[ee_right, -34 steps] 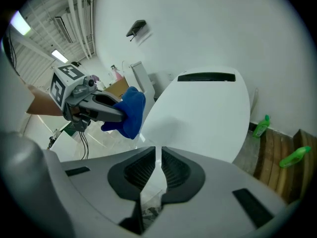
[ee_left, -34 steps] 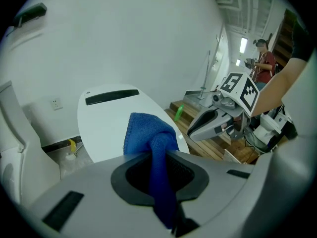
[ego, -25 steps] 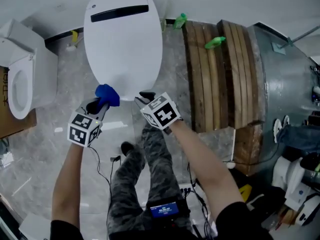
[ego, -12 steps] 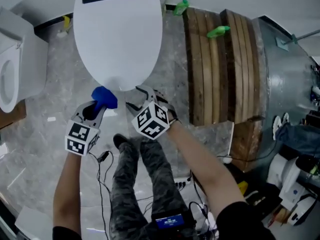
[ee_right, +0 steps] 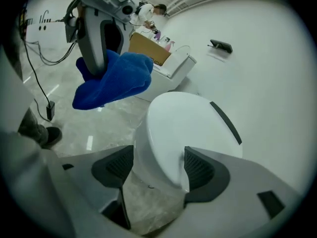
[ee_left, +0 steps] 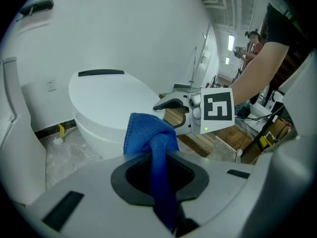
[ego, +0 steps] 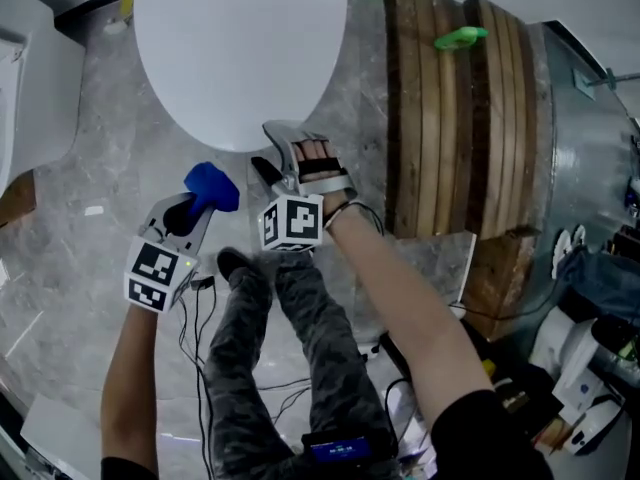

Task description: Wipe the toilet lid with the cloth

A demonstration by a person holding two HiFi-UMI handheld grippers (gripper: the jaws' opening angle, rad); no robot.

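- Head view: the white toilet lid (ego: 240, 48) lies shut at the top, above a grey marbled floor (ego: 90, 198). The left gripper (ego: 195, 206) sits below the lid's front edge and apart from it, with the blue cloth (ego: 212, 186) bunched at its tips. The right gripper (ego: 275, 153) lies just beside the lid's front edge, its marker cube (ego: 291, 222) facing up. Wooden planks (ego: 450, 118) lie to the right; the person's legs (ego: 290, 338) stand between the arms.
- Left gripper view: the left gripper's jaws are closed on the cloth (ee_left: 151, 138), which runs down through the narrow gap between the pads and bulges out above them. The cloth hangs in the air, clear of the toilet lid (ee_left: 109, 95) behind it. The right gripper shows beyond, near the lid's front.
- Right gripper view: the right gripper's jaws have just been opening and stand wide apart. The front end of the toilet lid (ee_right: 183, 123) shows in the gap between the pads; whether a pad touches it cannot be told. The cloth (ee_right: 116, 81) hangs from the left gripper at upper left, apart from the lid. A second toilet (ee_right: 173, 67) stands behind.
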